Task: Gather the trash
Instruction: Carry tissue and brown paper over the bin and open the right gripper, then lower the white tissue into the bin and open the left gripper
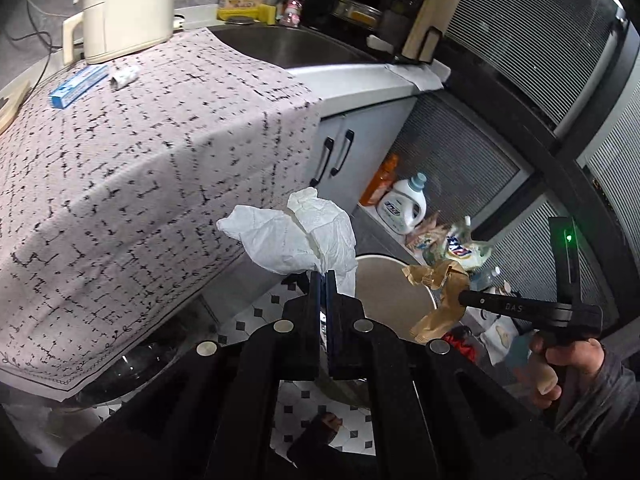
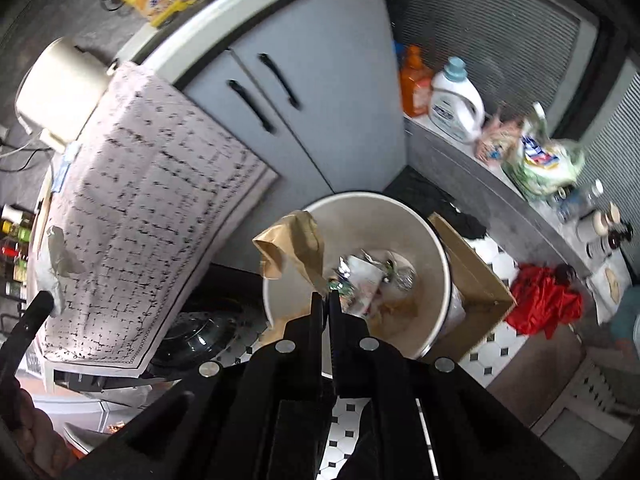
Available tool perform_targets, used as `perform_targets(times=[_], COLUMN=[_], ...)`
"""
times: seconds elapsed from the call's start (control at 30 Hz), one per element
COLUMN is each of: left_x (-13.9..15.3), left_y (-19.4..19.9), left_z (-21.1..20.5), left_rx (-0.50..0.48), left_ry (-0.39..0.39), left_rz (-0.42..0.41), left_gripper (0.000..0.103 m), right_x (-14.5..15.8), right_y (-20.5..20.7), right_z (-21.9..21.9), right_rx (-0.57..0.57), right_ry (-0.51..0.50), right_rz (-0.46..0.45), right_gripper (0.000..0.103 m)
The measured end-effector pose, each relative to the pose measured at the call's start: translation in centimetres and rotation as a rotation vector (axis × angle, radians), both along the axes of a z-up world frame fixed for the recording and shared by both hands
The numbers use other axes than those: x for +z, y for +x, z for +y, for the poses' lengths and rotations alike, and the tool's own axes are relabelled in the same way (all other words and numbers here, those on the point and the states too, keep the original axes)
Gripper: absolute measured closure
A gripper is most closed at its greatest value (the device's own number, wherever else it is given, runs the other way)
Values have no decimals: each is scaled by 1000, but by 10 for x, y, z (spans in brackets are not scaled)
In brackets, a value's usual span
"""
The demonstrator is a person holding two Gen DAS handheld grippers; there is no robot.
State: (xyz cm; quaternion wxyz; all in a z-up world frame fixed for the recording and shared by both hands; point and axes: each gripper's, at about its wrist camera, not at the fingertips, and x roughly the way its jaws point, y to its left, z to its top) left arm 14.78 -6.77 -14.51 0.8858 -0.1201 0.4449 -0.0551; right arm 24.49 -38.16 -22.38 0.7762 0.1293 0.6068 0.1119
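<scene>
My left gripper (image 1: 325, 276) is shut on a crumpled white tissue (image 1: 296, 236), held in the air beside the cloth-covered counter and just left of a round cream bin (image 1: 384, 296). A person's hand holds my right gripper (image 1: 462, 296) over the bin's far rim, with a crumpled brown paper (image 1: 440, 280) at its tip. In the right wrist view the right gripper (image 2: 326, 296) points down into the bin (image 2: 436, 256). Its jaws stand almost together, pinching the lower end of the brown paper (image 2: 296, 244). Several wrappers (image 2: 372, 280) lie on the bin's bottom. The white tissue (image 2: 56, 260) shows at the left edge.
A patterned cloth (image 1: 140, 160) drapes over the counter, bearing a blue box (image 1: 78, 86), a small white scrap (image 1: 125, 76) and a cream appliance (image 1: 128, 4). A cardboard box (image 2: 472, 276) leans against the bin. A red bag (image 2: 544, 300) and detergent bottles (image 2: 456, 100) line the ledge.
</scene>
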Motion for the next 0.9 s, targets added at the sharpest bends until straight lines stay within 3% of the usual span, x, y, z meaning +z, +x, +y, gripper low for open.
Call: perform_targets(times=[0.03,0.07,0.1,0.9], left_x=[-2,-4,-6,-72], left_y=[2,4,5,57], left_z=[-4,-8,-13,-155], left_rx=[-7,-15,-24,-390], left_ry=[-2,-4,-5,-40], left_rz=[5,10,15,156], left_gripper=[100,100,100,100], right_x=[-2,-2,0,31], right_y=[-1,-3,-5,-57], right_z=[-5,-10,-16,-139], right_rx=[-14,-25,-42,-326], right_ry=[1,6,9,-7], right_rz=[6,4,-8,-56], right_gripper=[89,66,50,51])
